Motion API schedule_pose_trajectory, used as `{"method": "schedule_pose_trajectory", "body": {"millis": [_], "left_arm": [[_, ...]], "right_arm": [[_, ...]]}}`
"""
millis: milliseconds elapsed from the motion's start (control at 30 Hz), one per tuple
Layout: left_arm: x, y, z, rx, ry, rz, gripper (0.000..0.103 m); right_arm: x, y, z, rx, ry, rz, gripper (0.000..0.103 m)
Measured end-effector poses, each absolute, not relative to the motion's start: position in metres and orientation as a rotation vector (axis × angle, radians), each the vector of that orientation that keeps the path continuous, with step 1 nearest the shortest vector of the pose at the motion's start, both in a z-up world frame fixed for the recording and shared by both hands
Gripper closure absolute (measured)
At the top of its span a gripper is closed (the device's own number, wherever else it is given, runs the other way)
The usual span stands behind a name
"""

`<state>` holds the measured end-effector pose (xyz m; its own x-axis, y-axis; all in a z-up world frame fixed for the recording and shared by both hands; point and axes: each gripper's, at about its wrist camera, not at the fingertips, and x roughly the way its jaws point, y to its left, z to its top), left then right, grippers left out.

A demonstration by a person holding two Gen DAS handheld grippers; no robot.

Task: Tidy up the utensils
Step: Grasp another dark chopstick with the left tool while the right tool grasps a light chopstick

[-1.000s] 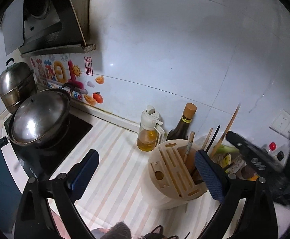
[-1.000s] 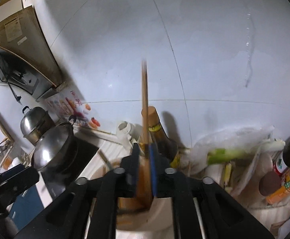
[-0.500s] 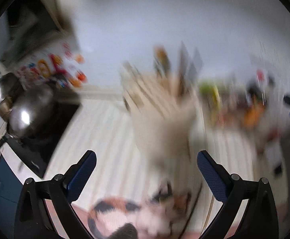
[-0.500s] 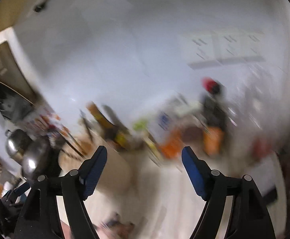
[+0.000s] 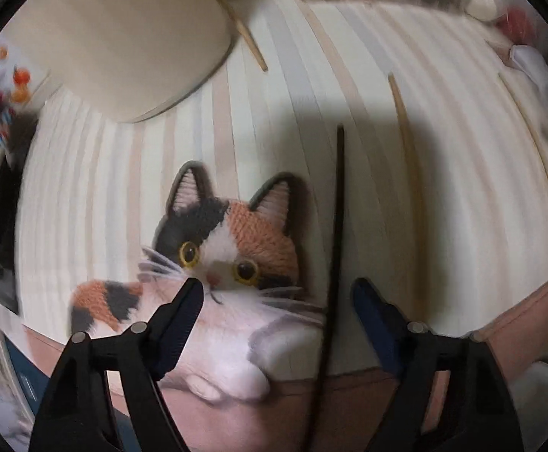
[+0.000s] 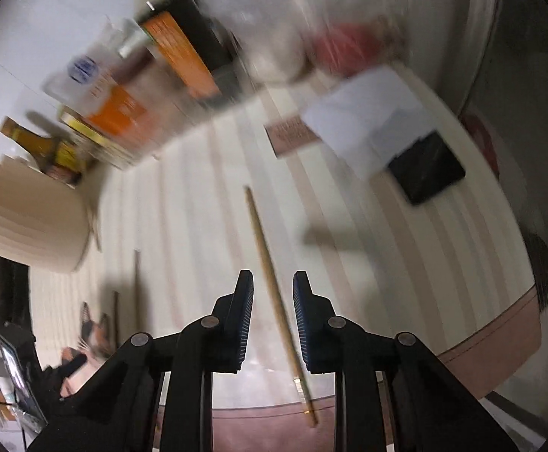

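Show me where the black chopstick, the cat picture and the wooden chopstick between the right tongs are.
Black chopstick [image 5: 335,248]: left wrist view, middle of its shaft.
Cat picture [image 5: 236,241]: left wrist view, on the cat's forehead.
Wooden chopstick [image 6: 270,267]: right wrist view, on its shaft just ahead of the tongs.

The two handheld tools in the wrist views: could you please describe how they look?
Both look alike. The left tool has two black angular arms with round silver pivot pins, each ending in a finger faced with a dark blue pad. The right tool has the same black linkage and silver pins, and its blue pads show fine ribbing. No cables, markings, hands or sleeves are visible.
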<state>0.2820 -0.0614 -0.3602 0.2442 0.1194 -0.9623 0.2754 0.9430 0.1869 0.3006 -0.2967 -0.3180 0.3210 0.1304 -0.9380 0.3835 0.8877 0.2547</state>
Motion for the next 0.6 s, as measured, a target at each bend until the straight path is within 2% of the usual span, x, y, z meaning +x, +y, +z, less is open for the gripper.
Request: {"method": "schedule_pose_trajectory", "body": {"millis": [67,133,167,200,267,300,333,367,433,600], "left_arm": [[0.285,-0.070,-0.358,0.400,1.311,-0.119,0.024],[0.289,-0.076,-0.357,0.412,1.301,-0.139,0.029],[0.290,-0.077,-0.356,0.399,1.305,-0.152,0.041],[0.292,-0.080,-0.355,0.368,1.317,-0.183,0.057],[0.296,-0.085,-0.353,0.341,1.336,-0.207,0.075],[0.297,-0.088,-0.352,0.359,1.331,-0.192,0.081],[0.299,-0.090,-0.353,0.394,1.315,-0.148,0.089],[0.300,-0.090,-0.355,0.400,1.317,-0.109,0.099],[0.306,-0.079,-0.354,0.301,1.329,-0.068,0.100],[0.316,-0.042,-0.353,0.061,1.387,-0.003,0.100]], "right_arm": [[0.313,-0.291,-0.326,0.442,1.283,-0.153,0.080],[0.331,-0.283,-0.337,0.381,1.324,-0.127,0.080],[0.341,-0.277,-0.343,0.336,1.353,-0.120,0.080],[0.352,-0.270,-0.351,0.297,1.386,-0.107,0.080],[0.365,-0.257,-0.365,0.244,1.450,-0.060,0.079],[0.368,-0.253,-0.360,0.224,1.423,-0.067,0.078],[0.371,-0.246,-0.361,0.215,1.430,-0.045,0.080],[0.371,-0.239,-0.364,0.189,1.429,-0.048,0.085],[0.368,-0.227,-0.371,0.153,1.423,-0.036,0.095],[0.358,-0.212,-0.393,0.207,1.459,0.035,0.096]]}}
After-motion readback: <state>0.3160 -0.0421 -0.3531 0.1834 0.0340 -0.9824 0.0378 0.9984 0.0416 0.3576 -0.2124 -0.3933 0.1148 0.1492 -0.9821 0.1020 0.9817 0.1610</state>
